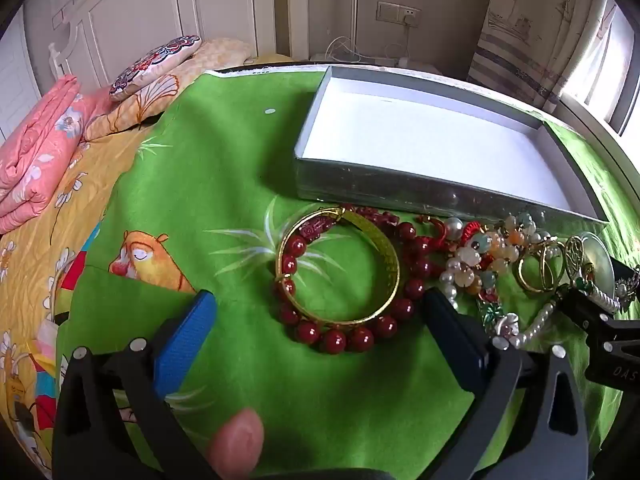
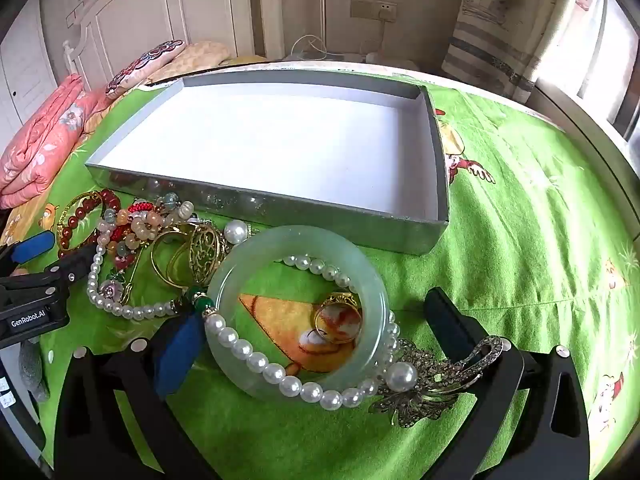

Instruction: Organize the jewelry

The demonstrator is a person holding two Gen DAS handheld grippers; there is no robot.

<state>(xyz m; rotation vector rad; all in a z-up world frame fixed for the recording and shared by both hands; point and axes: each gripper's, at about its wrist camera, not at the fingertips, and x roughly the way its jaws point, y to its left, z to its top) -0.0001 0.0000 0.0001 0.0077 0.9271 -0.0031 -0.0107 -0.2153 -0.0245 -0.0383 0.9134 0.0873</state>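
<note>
In the left wrist view, a gold bangle [image 1: 384,248] lies tangled with a red bead bracelet [image 1: 332,338] on the green cloth. My left gripper [image 1: 320,296] stands open around them, its fingers clear of the beads. In the right wrist view, a pale jade bangle [image 2: 224,280] lies flat with a pearl necklace [image 2: 280,376] draped across it and a gold ring [image 2: 338,320] inside it. My right gripper [image 2: 312,308] is open, one finger on either side of the bangle and neither pressing it. A silver rhinestone brooch [image 2: 432,384] lies by the right finger.
A shallow silver box [image 2: 280,208] with a bare white floor sits just behind the jewelry. More beads, rings and pendants are heaped [image 1: 480,256] between the two grippers. A thumb [image 1: 236,448] shows at the bottom. Pink quilt [image 1: 36,160] and pillows lie far left.
</note>
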